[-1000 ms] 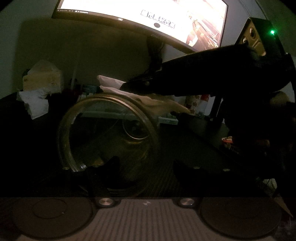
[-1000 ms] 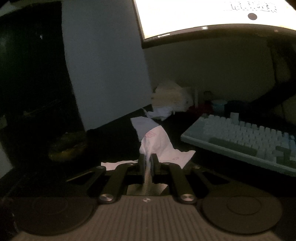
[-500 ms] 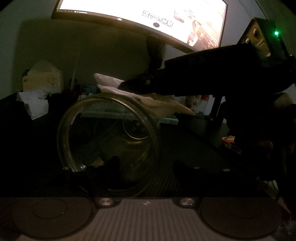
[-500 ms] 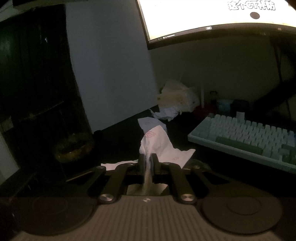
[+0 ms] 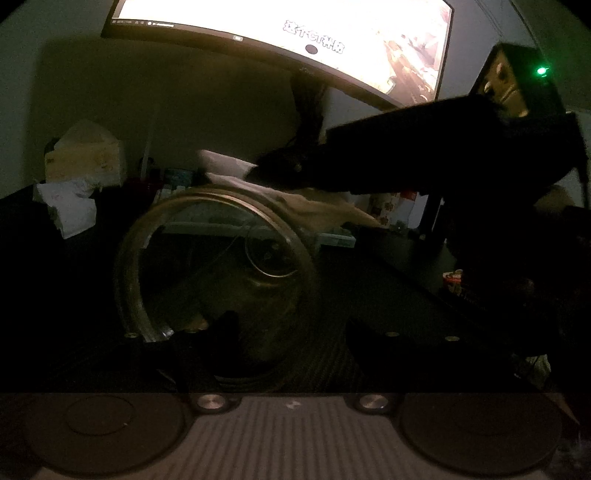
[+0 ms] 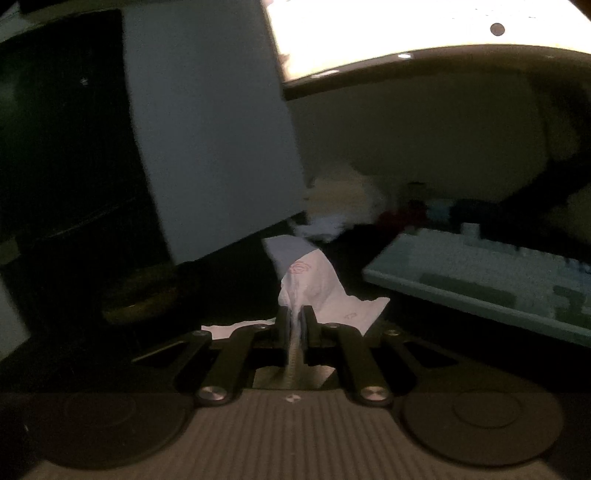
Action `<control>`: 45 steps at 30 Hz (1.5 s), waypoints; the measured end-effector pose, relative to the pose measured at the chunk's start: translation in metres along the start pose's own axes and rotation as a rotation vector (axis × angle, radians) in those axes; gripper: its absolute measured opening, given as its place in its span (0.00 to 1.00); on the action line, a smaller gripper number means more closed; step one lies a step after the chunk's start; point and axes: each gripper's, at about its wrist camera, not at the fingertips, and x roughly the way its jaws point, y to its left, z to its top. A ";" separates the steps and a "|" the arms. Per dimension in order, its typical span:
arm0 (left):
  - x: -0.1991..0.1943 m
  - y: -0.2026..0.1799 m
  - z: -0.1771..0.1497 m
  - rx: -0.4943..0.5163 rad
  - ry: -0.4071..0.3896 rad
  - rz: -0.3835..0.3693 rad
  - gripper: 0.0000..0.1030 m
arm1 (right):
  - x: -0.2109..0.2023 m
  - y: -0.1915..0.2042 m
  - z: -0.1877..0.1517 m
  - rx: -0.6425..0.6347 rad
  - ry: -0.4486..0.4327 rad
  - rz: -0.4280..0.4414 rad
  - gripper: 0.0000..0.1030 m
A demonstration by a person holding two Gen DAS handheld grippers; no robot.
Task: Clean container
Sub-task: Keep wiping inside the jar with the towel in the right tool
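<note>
Two grippers at work: your right gripper [image 6: 294,314], clenched on a tissue [image 6: 314,280], swings nearer the glass jar's [image 5: 216,266] mouth, poised to wipe; left gripper [image 5: 291,328] stands wide around the jar.

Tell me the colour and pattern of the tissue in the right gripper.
White tissue, faint pink rose print; right wrist view.

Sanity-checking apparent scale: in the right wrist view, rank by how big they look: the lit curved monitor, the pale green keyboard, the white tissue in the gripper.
1. Lit curved monitor, though cropped by the frame edge.
2. Pale green keyboard, also cropped at right.
3. White tissue, pinched in the right gripper; it sits nearest the camera, so it looks inflated.
</note>
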 end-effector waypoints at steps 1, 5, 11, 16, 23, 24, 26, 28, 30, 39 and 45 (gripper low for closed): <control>0.000 0.000 0.000 0.002 0.000 -0.001 0.59 | 0.000 -0.002 0.000 0.011 0.000 -0.016 0.08; 0.001 -0.002 0.000 0.006 0.001 0.002 0.59 | -0.004 0.010 -0.002 -0.011 0.004 0.067 0.08; 0.000 -0.002 0.000 0.002 0.004 -0.001 0.59 | -0.005 0.001 -0.004 -0.001 -0.011 0.025 0.07; 0.001 -0.003 0.000 0.009 0.005 -0.005 0.59 | -0.005 0.012 -0.004 -0.033 -0.013 0.043 0.08; 0.000 -0.002 0.000 0.004 0.005 -0.009 0.59 | -0.001 0.006 -0.004 -0.014 -0.014 0.046 0.08; -0.001 -0.003 -0.001 0.004 0.005 -0.009 0.59 | -0.001 0.004 -0.003 -0.007 -0.013 0.038 0.08; 0.000 -0.005 -0.001 0.003 0.004 -0.005 0.59 | -0.003 0.003 -0.004 -0.004 -0.012 0.039 0.08; 0.000 -0.007 -0.001 0.003 0.003 0.000 0.59 | -0.005 0.005 -0.004 -0.016 -0.015 0.034 0.08; 0.000 -0.009 -0.001 0.002 0.002 0.004 0.59 | -0.006 0.005 -0.005 -0.014 -0.019 0.035 0.08; 0.001 -0.016 -0.002 0.001 0.000 0.016 0.59 | -0.004 0.004 -0.004 -0.008 -0.020 0.035 0.08; 0.004 -0.013 0.000 0.001 0.002 0.014 0.59 | -0.005 0.004 -0.005 -0.008 -0.022 0.036 0.08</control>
